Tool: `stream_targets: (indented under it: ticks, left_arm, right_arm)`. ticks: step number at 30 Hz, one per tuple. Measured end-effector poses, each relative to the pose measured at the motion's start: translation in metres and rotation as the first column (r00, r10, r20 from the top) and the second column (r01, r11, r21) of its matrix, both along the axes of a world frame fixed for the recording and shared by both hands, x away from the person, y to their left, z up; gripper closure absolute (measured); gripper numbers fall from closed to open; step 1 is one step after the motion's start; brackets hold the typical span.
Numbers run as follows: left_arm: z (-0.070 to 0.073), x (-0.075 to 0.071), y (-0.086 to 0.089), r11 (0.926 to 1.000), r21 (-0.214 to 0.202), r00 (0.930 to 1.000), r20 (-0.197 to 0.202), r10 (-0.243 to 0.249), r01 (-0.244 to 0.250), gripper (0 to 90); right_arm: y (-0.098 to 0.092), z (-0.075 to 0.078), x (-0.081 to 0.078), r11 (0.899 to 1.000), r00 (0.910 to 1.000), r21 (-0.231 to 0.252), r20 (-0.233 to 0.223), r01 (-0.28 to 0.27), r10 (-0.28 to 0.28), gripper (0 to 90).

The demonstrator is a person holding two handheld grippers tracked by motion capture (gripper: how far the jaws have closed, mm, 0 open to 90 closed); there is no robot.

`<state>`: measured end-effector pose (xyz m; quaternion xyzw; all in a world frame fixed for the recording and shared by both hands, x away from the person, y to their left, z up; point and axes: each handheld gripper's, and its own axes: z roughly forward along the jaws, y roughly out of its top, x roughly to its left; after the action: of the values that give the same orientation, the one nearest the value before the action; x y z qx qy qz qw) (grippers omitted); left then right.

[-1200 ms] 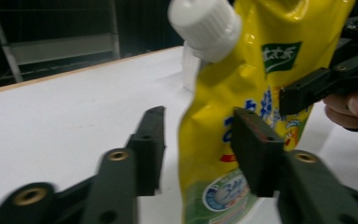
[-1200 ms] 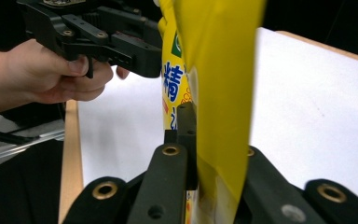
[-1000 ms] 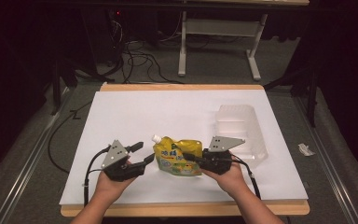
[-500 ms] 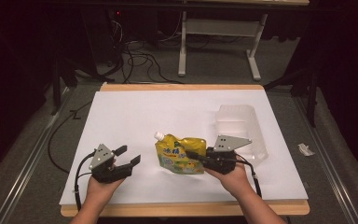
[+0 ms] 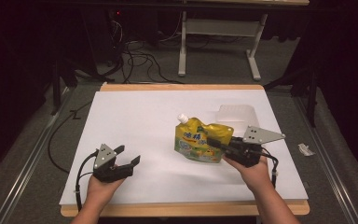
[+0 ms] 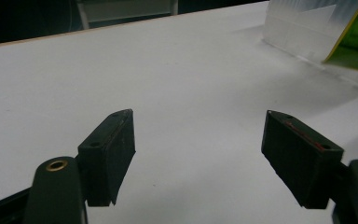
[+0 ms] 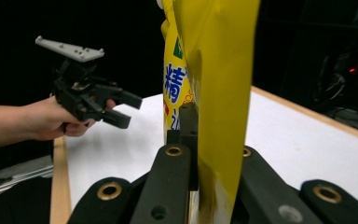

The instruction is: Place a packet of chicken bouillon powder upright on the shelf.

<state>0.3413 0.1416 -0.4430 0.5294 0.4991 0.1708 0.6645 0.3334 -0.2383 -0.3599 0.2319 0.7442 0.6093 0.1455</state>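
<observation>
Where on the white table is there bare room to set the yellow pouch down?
The white table is bare across its far-left half, and between the open left gripper and the yellow spouted pouch. Crowded far right: clear plastic container, right gripper shut on the pouch.

The white tabletop (image 5: 135, 121) lies bare across its left and far parts, giving open passage. On the right, a clear plastic container (image 5: 235, 114) stands just behind the yellow pouch (image 5: 200, 140), narrowing the way there.
</observation>
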Motion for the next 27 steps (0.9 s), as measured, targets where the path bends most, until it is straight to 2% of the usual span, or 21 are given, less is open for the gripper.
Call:
stream_targets:
  ticks: [6, 8, 10, 14, 20, 27]
  left_arm:
    - [-0.002, 0.001, -0.001, 0.9999, -0.006, 0.9999, -0.012, -0.01, 0.01, 26.4]
    - [-0.003, 0.001, -0.001, 0.9999, 0.009, 0.9999, -0.01, -0.014, 0.014, 26.4]
    - [-0.003, 0.0, -0.002, 0.9999, 0.007, 0.9998, -0.011, -0.014, 0.014, 26.4]
    - [-0.004, 0.0, -0.002, 0.9998, 0.009, 0.9997, -0.013, -0.019, 0.019, 26.5]
    - [-0.005, 0.0, -0.004, 0.9997, 0.01, 0.9996, -0.015, -0.022, 0.022, 26.8]
    - [-0.005, -0.001, -0.003, 0.9995, 0.015, 0.9995, -0.015, -0.027, 0.027, 27.1]
  right_arm:
    - [-0.019, 0.011, -0.001, 0.999, 0.9988, 0.018, 0.029, 0.037, -0.038, 90.0]
    - [-0.027, 0.015, -0.002, 0.998, 0.9974, 0.024, 0.039, 0.059, -0.06, 90.0]
    - [-0.034, 0.017, -0.002, 0.997, 0.9963, 0.035, 0.047, 0.071, -0.072, 90.0]
    - [-0.052, 0.022, -0.002, 0.992, 0.9901, 0.034, 0.072, 0.119, -0.121, 90.0]
    - [-0.067, 0.023, -0.001, 0.988, 0.9851, 0.031, 0.076, 0.152, -0.154, 90.0]
    - [-0.086, 0.015, 0.005, 0.982, 0.981, 0.024, 0.05, 0.187, -0.188, 90.0]
